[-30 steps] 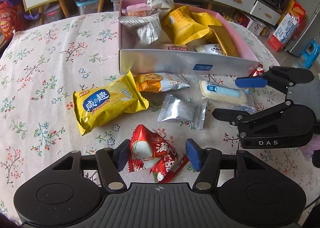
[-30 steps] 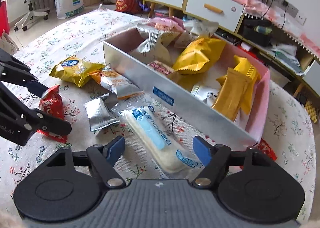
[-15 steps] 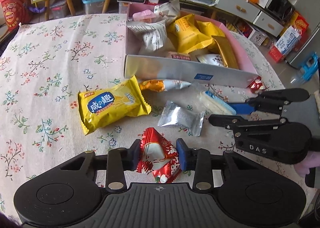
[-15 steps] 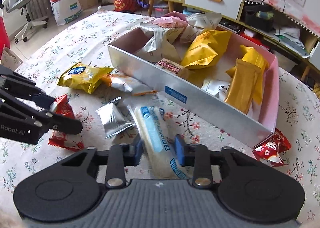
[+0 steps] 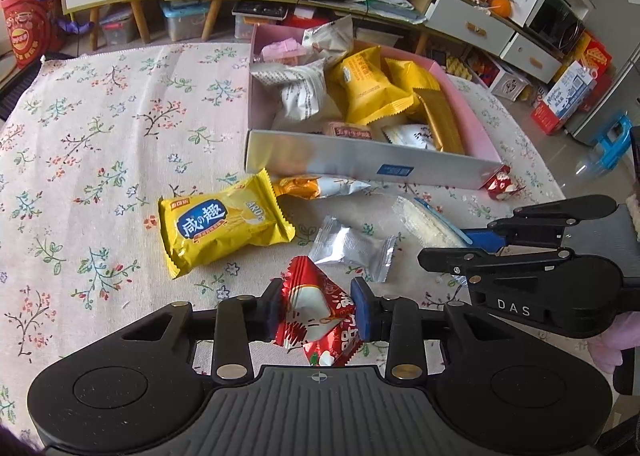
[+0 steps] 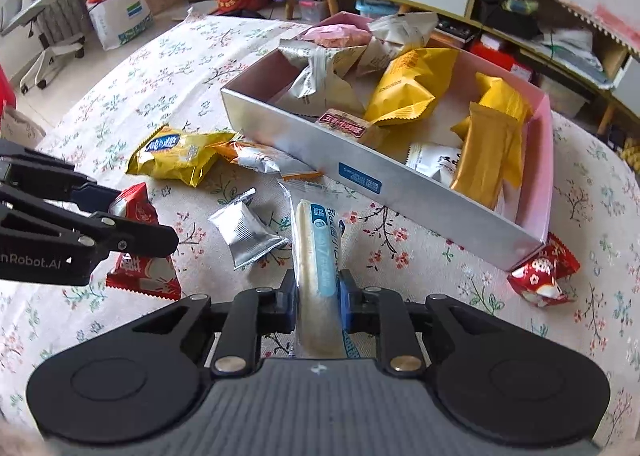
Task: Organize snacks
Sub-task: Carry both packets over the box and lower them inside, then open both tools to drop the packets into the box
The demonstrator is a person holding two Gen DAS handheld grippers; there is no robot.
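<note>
- The left gripper pinched the red packet between its two pads, low over the near edge of the table. The foil looked slippery and puffy, so I judged it could slide out when lifted.
- The right gripper had its fingers pressed tight on the near end of the long white and blue snack bar, near the middle of the table. Only one end was gripped, so the far end could sag, or the soft bar could break under the squeeze.
- The open box stood toward the far edge, already partly full of yellow and silver bags. Its silver front wall faced both grippers; a packet carried too low could hit this wall.
- The two grippers were near each other, so they could collide on the way to the box.
- The silver pouch lay between the two held snacks and could be dragged.
- The yellow packet and an orange and silver pack lay just before the box wall; a second red packet lay at its right corner.
</note>
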